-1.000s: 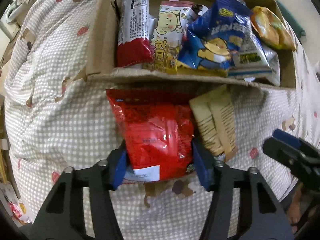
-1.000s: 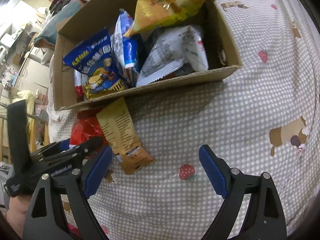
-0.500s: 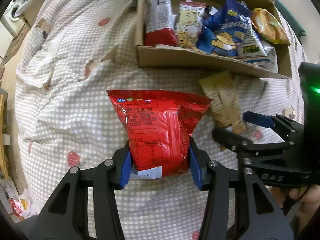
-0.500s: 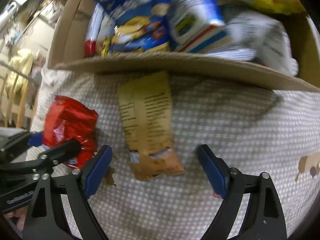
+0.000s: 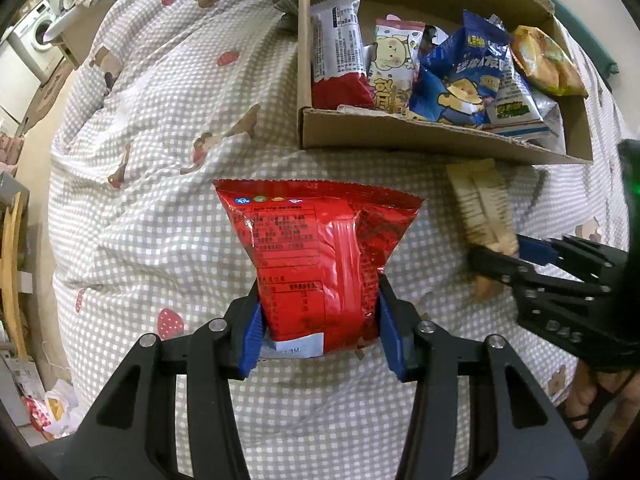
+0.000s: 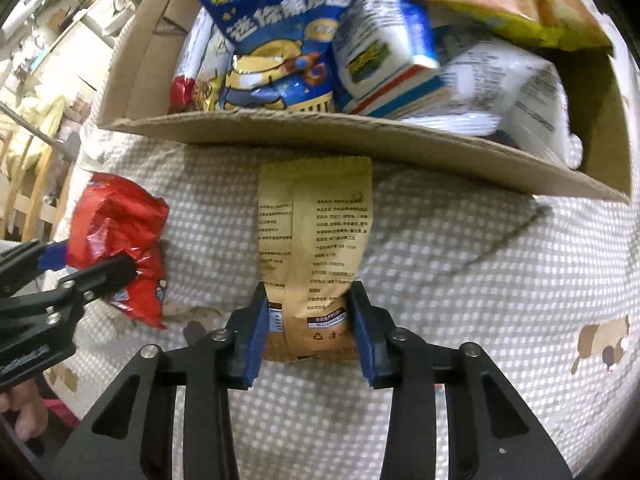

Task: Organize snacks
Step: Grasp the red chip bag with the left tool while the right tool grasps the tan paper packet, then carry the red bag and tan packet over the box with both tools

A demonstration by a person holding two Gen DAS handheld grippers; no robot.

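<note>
A red snack bag (image 5: pixel 320 264) is clamped at its lower end between the blue pads of the left gripper (image 5: pixel 318 330) and is held above a checked bedspread (image 5: pixel 168 184), grey and white and printed with strawberries and small animals. To its right in the left wrist view, a tan snack packet (image 6: pixel 314 248) is seen lying flat on the same cloth, its top edge tucked just under the near wall of a cardboard box (image 6: pixel 304 132). The jaws of the right gripper (image 6: pixel 310 330) are shown closing on the packet's lower end, and the pads are already pressed against both of its sides.

The box is set on the bedspread beyond both grippers and is packed with snacks stood on end: a red and white wrapper (image 5: pixel 338 64), a packet with a cartoon bear (image 5: pixel 394 68), a blue bag with a cartoon figure (image 6: pixel 276 40), a white and blue pack (image 6: pixel 384 48) and a yellow bag (image 6: pixel 516 4) at the far right.

The cloth is rumpled into soft folds. Beyond the bed's left edge, a washing machine (image 5: pixel 38 36) is seen at the far side of the room, wooden furniture (image 5: pixel 12 264) is seen close by, and a plastic bag (image 5: pixel 56 408) is left on the floor. The room's cluttered background is blurred in the right wrist view.
</note>
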